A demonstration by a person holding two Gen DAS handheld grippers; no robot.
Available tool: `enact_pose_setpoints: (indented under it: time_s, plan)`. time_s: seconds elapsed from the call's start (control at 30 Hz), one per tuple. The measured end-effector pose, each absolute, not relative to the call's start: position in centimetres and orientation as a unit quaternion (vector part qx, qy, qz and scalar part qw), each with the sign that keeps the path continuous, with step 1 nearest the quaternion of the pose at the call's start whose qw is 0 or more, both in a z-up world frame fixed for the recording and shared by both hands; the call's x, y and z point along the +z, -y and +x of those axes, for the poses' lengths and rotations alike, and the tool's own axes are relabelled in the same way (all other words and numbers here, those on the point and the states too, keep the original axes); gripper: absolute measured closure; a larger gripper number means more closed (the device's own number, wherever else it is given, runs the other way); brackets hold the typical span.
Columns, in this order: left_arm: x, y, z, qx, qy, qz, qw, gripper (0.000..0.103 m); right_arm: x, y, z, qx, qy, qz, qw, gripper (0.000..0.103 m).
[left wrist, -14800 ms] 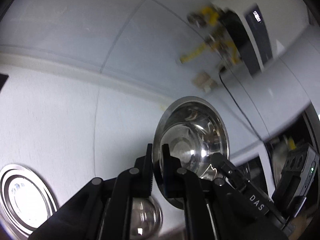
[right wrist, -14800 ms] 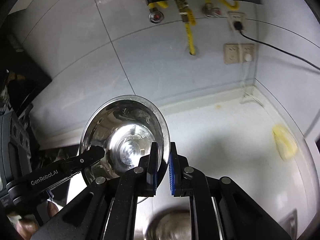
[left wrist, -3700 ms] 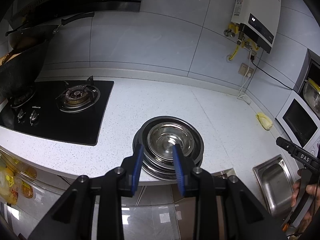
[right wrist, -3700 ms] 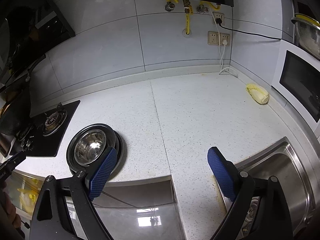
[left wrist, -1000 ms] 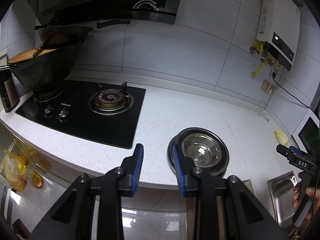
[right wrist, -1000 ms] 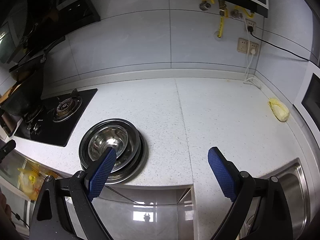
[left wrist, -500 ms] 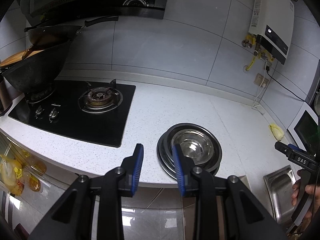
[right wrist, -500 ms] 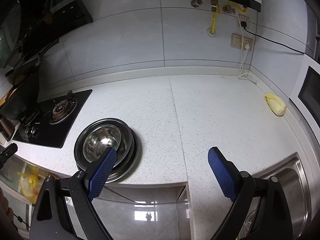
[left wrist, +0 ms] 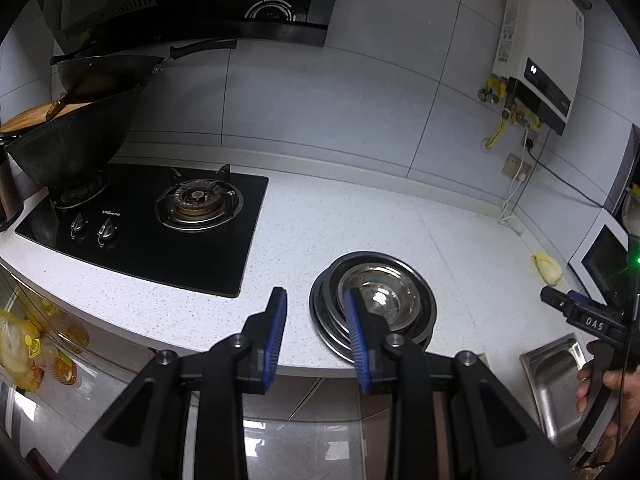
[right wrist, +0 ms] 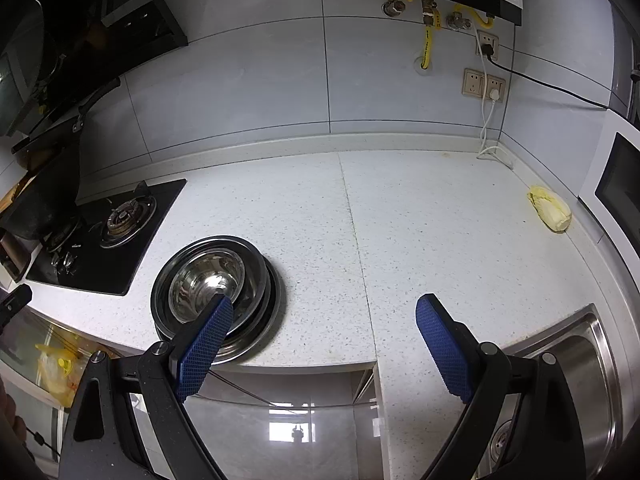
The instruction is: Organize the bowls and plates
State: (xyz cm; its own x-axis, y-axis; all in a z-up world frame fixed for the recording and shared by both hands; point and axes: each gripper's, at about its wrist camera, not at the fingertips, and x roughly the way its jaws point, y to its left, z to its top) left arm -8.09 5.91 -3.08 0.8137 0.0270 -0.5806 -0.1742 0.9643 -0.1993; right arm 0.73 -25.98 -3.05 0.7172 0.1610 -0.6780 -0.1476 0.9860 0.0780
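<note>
A white speckled worktop (right wrist: 400,220) is running along a tiled kitchen wall, and near its front edge, right of the hob (left wrist: 152,232), the steel bowls are sitting nested on the stack of plates (right wrist: 216,286), so the sorting is looking finished. Both the left tool (left wrist: 316,320) and the right tool (right wrist: 324,340) are hanging apart and empty, the right one showing "DAS" on its side.

Shiny steel bowls (left wrist: 384,300), speckled matt countertop (right wrist: 420,240)
</note>
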Motion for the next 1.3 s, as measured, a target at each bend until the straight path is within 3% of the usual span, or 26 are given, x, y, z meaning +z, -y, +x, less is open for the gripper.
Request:
enact_pose_setpoints:
  time_s: [1.3]
  plan:
    - [-3.6, -2.7, -6.4, 0.039, -0.317, -0.059, 0.946, 0.074, -3.4, 27.6, -0.1, 0.066, -0.371, 0.003, 0.926, 0.013]
